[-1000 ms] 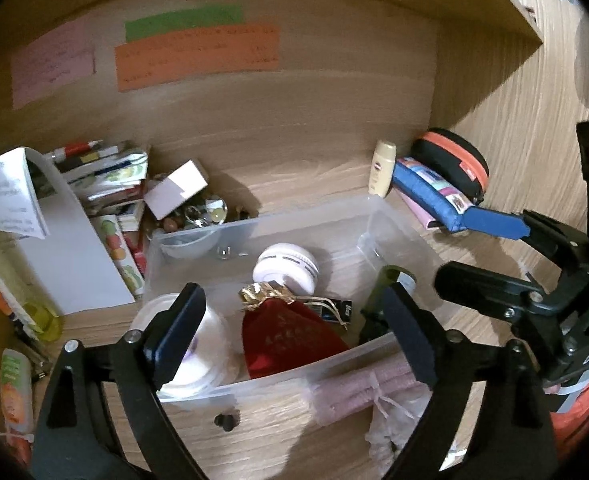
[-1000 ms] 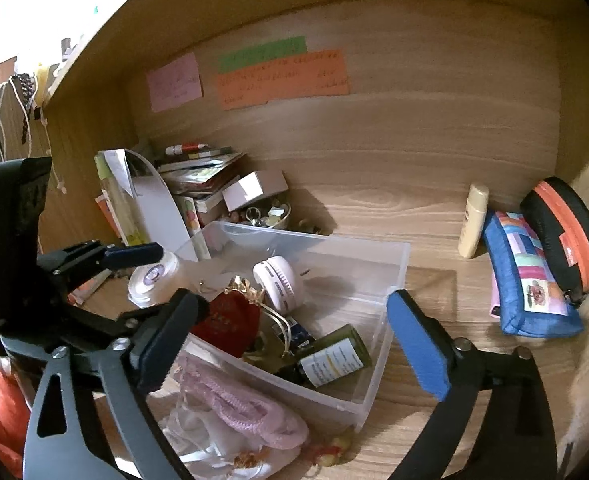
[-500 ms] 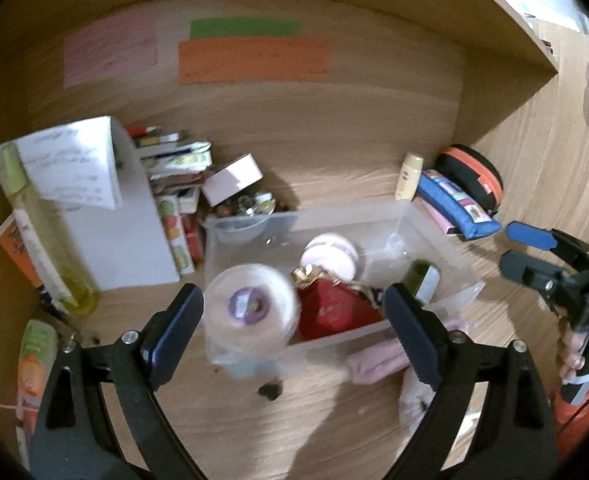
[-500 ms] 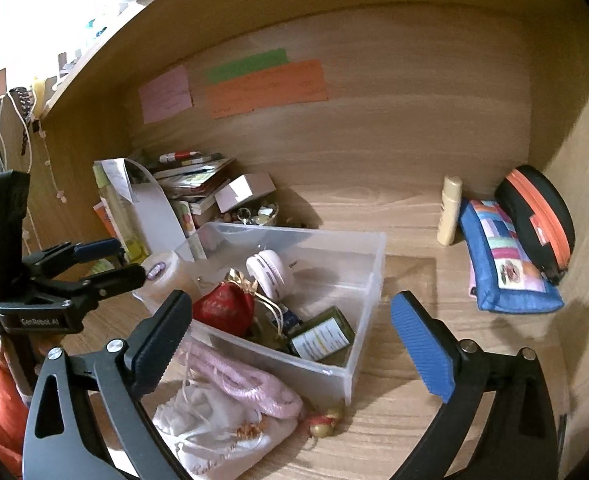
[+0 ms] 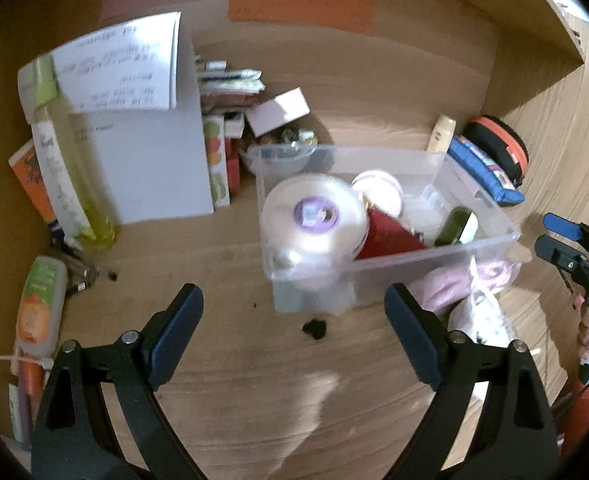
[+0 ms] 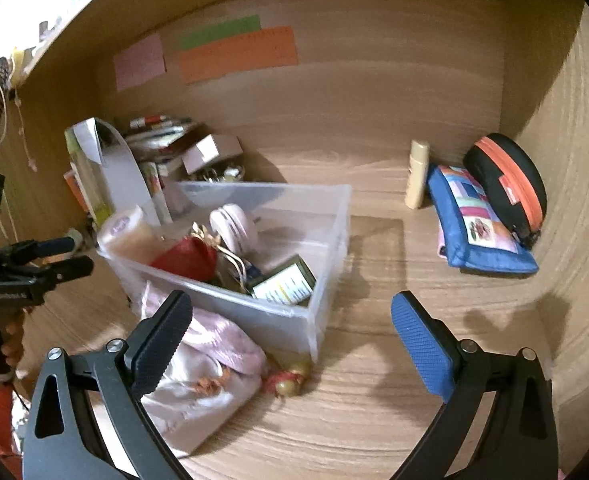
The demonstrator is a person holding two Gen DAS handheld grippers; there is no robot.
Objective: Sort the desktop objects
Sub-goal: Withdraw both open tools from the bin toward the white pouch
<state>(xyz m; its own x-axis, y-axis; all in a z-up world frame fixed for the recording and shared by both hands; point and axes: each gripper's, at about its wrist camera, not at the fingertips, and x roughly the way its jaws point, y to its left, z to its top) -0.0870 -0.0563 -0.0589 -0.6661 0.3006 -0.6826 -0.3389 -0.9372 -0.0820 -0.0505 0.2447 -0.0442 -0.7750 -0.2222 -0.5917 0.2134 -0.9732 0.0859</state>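
Both the left gripper (image 5: pixel 292 330) and the right gripper (image 6: pixel 290 334) are wide open and empty; the tape roll (image 5: pixel 314 216) lies in the left near corner of the clear box (image 5: pixel 434 256).

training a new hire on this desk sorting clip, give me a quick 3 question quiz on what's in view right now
1. True or false: the left gripper is clamped on the tape roll.
2. Multiple choice: where does the green bottle lie? A) inside the clear bin B) beside the blue pouch C) on the pink cloth bag
3. Fill in: the cream tube stands against the back wall, just left of the ___.

Key: 1 false, both grippers are open and hold nothing, the right gripper too; 2 A; 3 blue pouch.
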